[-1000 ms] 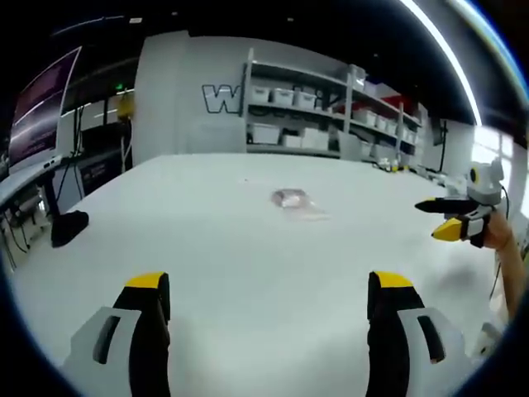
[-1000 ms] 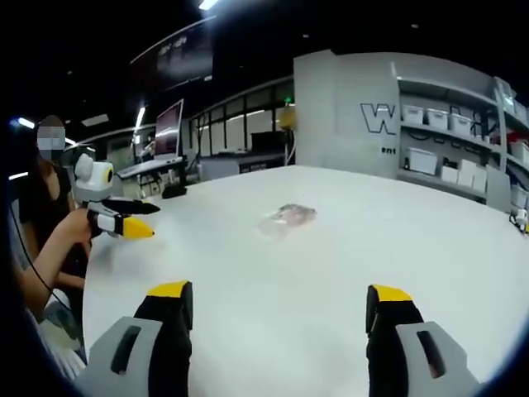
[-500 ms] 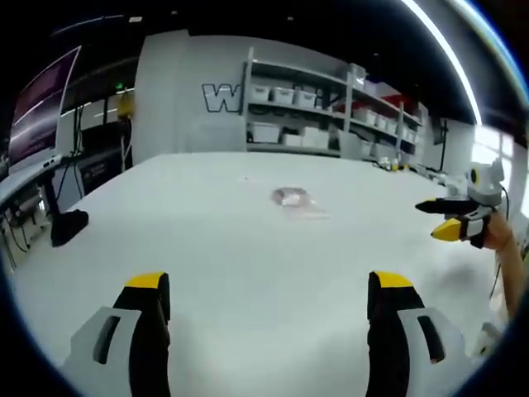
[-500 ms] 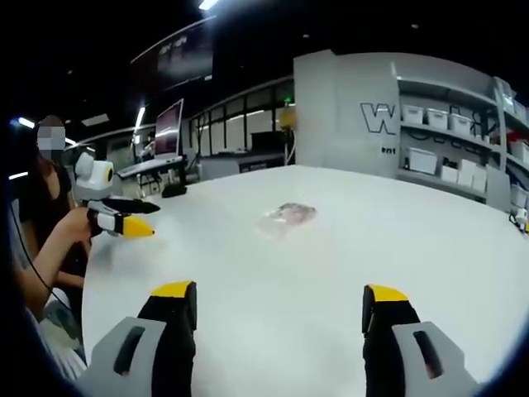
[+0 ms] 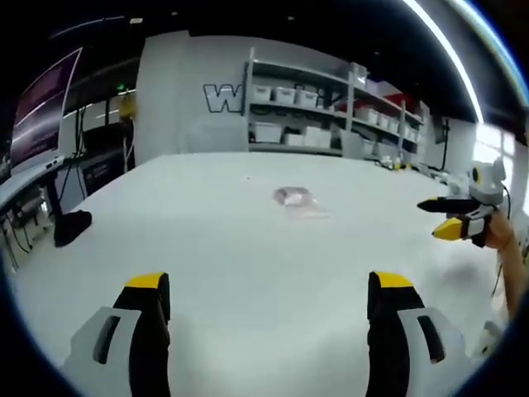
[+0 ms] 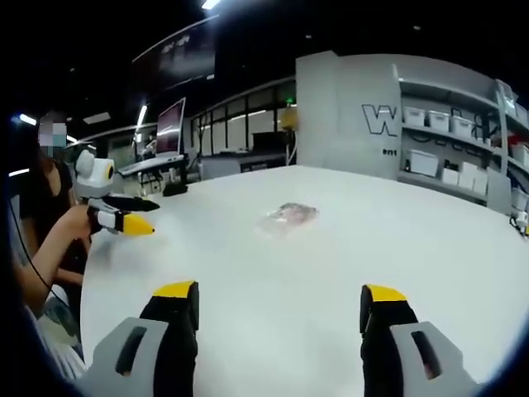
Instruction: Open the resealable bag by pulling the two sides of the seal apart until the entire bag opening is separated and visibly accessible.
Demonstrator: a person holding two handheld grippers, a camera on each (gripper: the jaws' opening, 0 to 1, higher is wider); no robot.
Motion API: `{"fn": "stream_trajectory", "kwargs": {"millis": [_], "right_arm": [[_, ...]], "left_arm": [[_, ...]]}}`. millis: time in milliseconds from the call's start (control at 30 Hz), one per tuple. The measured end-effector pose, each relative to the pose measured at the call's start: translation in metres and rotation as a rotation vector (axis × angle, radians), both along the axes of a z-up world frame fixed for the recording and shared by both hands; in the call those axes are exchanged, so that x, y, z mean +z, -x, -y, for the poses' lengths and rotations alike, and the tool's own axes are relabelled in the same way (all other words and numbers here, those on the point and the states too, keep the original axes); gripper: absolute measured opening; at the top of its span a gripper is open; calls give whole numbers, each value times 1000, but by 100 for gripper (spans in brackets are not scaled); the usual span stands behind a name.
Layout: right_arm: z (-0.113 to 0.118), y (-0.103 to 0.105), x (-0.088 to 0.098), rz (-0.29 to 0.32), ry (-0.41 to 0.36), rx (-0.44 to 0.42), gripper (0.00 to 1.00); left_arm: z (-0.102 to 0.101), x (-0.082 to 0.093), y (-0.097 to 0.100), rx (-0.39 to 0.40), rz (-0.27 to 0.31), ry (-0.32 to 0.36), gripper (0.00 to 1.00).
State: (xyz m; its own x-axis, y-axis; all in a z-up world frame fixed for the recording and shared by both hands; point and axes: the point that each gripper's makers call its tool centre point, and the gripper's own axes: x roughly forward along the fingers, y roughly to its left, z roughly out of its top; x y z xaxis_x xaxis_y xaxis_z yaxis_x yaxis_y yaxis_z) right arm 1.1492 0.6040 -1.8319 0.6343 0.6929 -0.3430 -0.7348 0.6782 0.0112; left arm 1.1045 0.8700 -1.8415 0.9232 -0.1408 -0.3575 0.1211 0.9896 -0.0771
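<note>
A small clear resealable bag (image 5: 296,199) with something pinkish inside lies flat near the middle of the white table (image 5: 248,265); it also lies ahead in the right gripper view (image 6: 289,217). My left gripper (image 5: 266,298) is open above the table's near edge, well short of the bag, and it appears from the side at the left of the right gripper view (image 6: 124,217). My right gripper (image 6: 279,308) is open too, with nothing between its yellow-tipped fingers, and it comes in from the right of the left gripper view (image 5: 450,217).
Shelves with white bins (image 5: 302,116) stand behind the table against a grey wall. Desks with monitors (image 6: 169,132) line the far side. A dark object (image 5: 70,227) sits at the table's left edge. A person's arm (image 6: 45,248) holds the left gripper.
Both views have shifted very slightly; the right gripper's jaws stand a touch closer together. The bag has not moved.
</note>
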Motion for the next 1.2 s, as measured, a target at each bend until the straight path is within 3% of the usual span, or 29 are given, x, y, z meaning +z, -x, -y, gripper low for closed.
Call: {"fn": "stream_trajectory", "kwargs": {"millis": [1200], "right_arm": [[-14,-19,5,66,113,77,69]], "left_arm": [[19,1,-1,-50,-4,4,100]]}}
